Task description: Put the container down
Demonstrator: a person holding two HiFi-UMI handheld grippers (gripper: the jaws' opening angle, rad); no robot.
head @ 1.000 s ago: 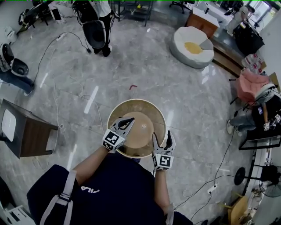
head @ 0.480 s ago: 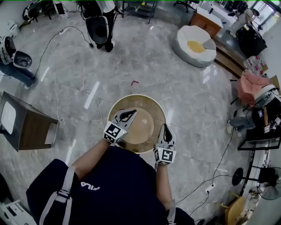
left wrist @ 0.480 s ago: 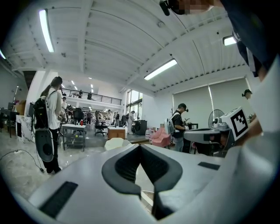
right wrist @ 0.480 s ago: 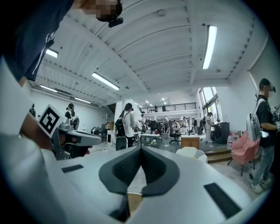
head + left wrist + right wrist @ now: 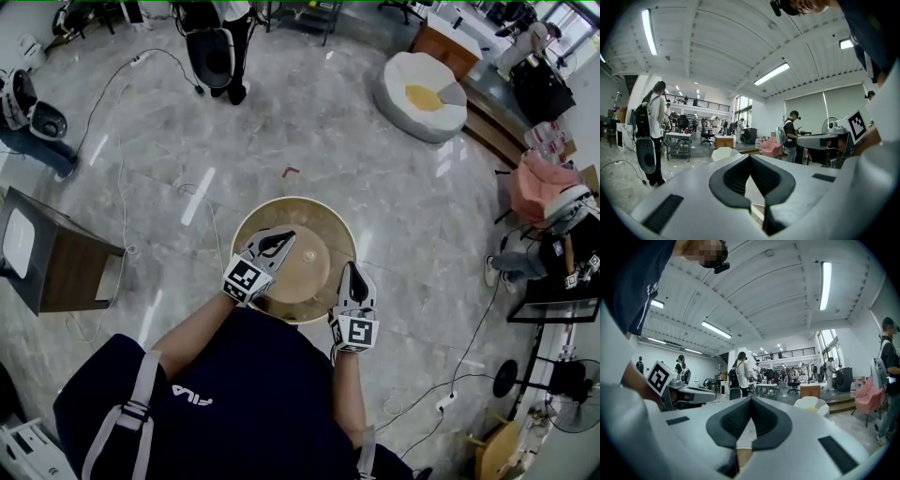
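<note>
In the head view a wide round tan container (image 5: 317, 214) hangs in front of my body, above the marble floor. My left gripper (image 5: 281, 240) lies across its left side with the jaws closed; in the left gripper view (image 5: 750, 158) a pale strip of the container (image 5: 756, 212) shows low between them. My right gripper (image 5: 350, 274) is shut over the container's right rim. In the right gripper view (image 5: 750, 399) the tips meet and a tan piece of the container (image 5: 743, 459) sits in the gap beneath.
A dark wooden cabinet (image 5: 52, 267) stands to the left. Cables (image 5: 202, 202) trail over the floor ahead. A white round seat (image 5: 422, 94) is at the far right, a person (image 5: 220, 42) stands at the back, and a pink chair (image 5: 539, 187) is at the right edge.
The right gripper's jaws, wide open at the container's right rim a second ago, have closed on it. The left gripper and the container have hardly moved.
</note>
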